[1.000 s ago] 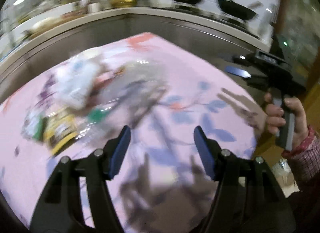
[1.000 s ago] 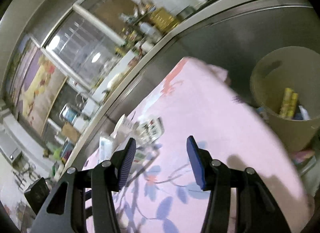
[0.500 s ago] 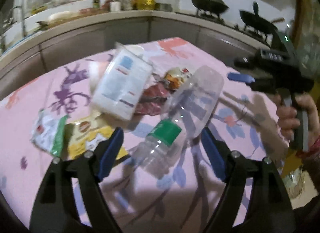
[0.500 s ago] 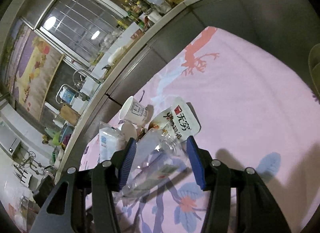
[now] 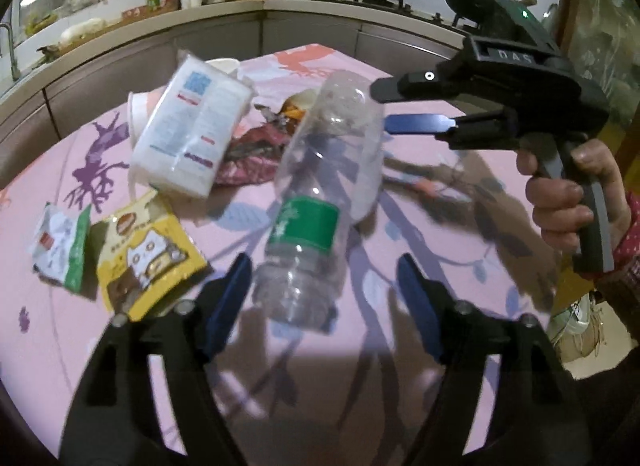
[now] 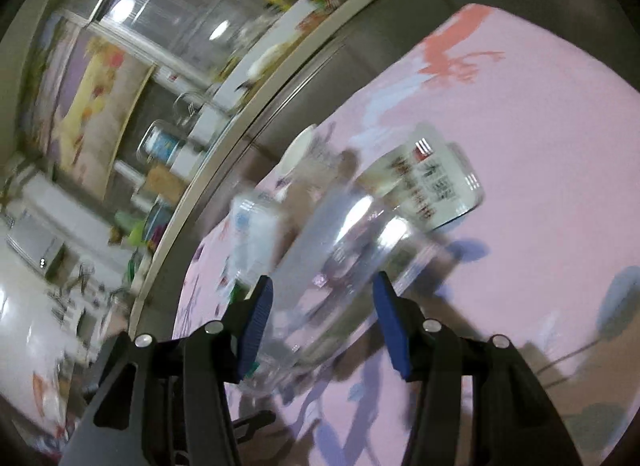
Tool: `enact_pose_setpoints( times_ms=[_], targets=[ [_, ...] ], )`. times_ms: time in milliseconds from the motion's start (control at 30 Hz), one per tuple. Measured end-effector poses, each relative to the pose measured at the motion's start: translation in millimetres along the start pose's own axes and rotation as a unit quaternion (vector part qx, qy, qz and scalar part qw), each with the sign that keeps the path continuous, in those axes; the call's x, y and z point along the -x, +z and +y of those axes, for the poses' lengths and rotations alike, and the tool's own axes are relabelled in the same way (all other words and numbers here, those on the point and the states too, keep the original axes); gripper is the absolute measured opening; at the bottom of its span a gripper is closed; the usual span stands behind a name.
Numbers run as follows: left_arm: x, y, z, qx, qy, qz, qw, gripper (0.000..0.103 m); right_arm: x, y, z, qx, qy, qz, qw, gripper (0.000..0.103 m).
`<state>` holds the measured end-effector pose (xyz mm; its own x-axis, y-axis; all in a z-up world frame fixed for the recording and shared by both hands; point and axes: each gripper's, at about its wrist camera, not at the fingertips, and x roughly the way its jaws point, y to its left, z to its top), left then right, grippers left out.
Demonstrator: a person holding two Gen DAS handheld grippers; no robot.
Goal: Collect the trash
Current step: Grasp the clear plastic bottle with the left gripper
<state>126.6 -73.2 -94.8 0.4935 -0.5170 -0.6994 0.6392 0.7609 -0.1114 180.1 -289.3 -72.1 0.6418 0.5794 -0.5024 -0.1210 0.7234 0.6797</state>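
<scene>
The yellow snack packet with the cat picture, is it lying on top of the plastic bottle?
No, the yellow packet lies flat on the pink cloth beside the bottle.

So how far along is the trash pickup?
Nothing looks collected yet. Both open claws, left and right, are closing in on the bottle, neither gripping it. The tissue pack, yellow wrapper, green wrapper and cup are left.

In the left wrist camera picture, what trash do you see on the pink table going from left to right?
Green-and-white wrapper → yellow snack packet → white tissue pack → clear plastic bottle.
</scene>
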Motion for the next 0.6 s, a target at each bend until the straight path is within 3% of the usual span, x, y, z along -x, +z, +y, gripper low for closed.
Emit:
enact_pose_setpoints(
  times_ms=[100, 200, 367, 500, 600],
  targets=[
    [2, 6, -1, 0.011, 0.004, 0.003, 0.9999, 0.082, 2, -6, 11, 0.023, -0.008, -0.005, 1.0, 0.051],
    [2, 20, -1, 0.016, 0.007, -0.008, 0.9998, 0.082, 19, 0, 10, 0.022, -0.02, -0.042, 0.999, 0.051],
    [-13, 28, -7, -0.015, 0.035, 0.001, 0.9993, 0.081, 34, 26, -1, 0.004, -0.042, -0.084, 0.996, 0.051],
    [-27, 28, -5, -0.017, 0.047, 0.025, 0.9984, 0.062, 20, 44, -14, 0.002, -0.065, -0.081, 0.995, 0.051],
    [-29, 27, -7, -0.026, 0.053, 0.026, 0.9979, 0.057, -1, 47, -23, -0.006, -0.061, -0.051, 0.997, 0.051]
  ],
)
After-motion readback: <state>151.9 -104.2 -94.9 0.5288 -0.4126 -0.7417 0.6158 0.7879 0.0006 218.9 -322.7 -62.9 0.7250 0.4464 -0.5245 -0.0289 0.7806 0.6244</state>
